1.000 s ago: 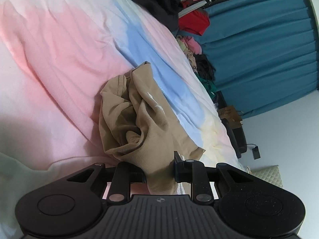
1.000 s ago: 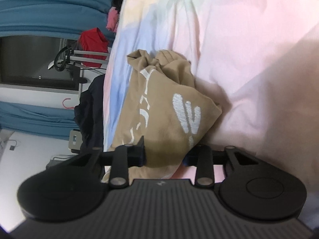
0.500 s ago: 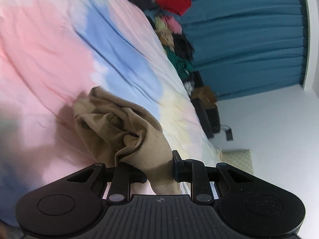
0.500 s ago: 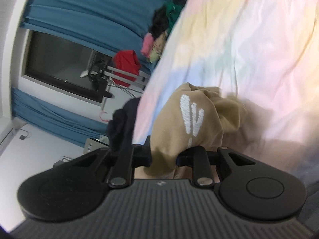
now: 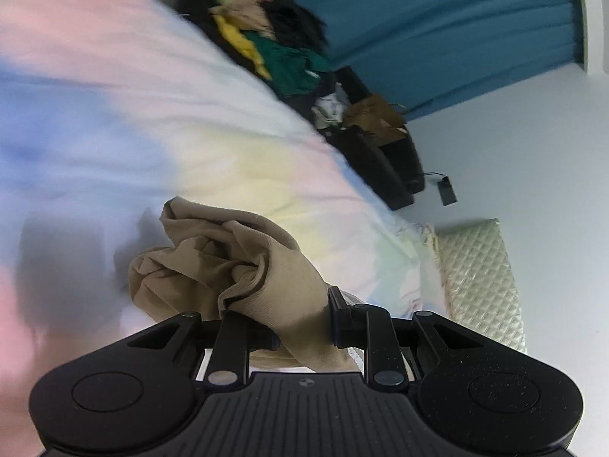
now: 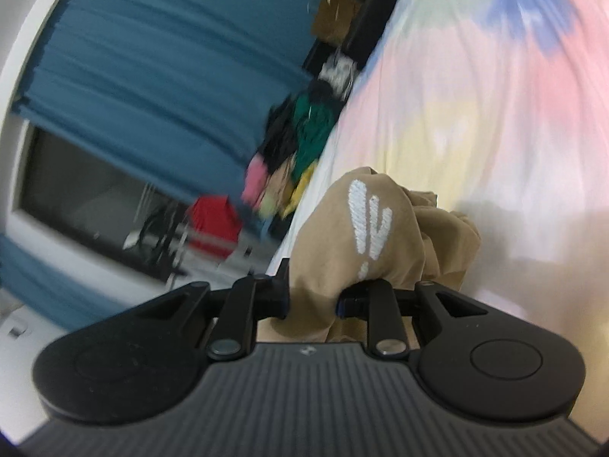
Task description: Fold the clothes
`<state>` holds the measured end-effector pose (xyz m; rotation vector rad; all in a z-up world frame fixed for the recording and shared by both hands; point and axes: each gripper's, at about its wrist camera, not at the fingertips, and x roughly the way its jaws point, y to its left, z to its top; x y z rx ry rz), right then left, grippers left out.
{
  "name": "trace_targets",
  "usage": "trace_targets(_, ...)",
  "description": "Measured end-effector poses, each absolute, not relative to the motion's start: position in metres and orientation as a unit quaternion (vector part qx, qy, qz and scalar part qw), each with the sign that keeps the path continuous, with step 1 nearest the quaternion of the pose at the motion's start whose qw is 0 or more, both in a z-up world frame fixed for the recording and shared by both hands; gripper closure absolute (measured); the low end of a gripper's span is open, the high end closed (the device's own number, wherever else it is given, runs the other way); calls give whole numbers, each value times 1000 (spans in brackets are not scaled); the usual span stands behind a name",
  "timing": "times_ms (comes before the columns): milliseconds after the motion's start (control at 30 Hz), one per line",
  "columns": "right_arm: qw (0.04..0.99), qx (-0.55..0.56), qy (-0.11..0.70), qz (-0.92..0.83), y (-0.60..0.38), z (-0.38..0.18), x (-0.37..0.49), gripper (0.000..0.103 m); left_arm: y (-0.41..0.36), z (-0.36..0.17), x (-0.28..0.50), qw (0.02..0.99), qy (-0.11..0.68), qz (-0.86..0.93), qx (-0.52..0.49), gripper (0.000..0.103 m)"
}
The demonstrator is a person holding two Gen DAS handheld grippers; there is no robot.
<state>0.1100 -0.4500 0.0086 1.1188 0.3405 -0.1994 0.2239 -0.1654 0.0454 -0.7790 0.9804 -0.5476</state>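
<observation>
A tan garment hangs bunched above the pastel bedspread. My left gripper is shut on a ribbed edge of it, and the cloth spills forward in crumpled folds. In the right wrist view the same tan garment shows a white printed mark, and my right gripper is shut on another bunch of it. Both fingertip pairs are buried in the fabric. The rest of the garment droops below, out of sight.
A heap of mixed clothes lies at the far side of the bed before teal curtains. Black cases and a quilted cushion stand by the white wall. A rack with a red garment stands by the window.
Both grippers have risen with the tan garment, lifting it off the bedspread. The views have swung toward the far clothes heap and curtains; the picture is motion-blurred.
</observation>
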Motion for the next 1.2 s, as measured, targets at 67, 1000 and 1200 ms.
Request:
trace_targets(67, 844, 508, 131, -114, -476, 21, 140, 79, -200, 53, 261, 778, 435, -275, -360, 79)
trace_targets(1000, 818, 480, 234, -214, -531, -165, 155, 75, -313, -127, 301, 830, 429, -348, -78, 22)
trace_targets(1200, 819, 449, 280, -221, -509, -114, 111, 75, -285, -38, 247, 851, 388, -351, -44, 8)
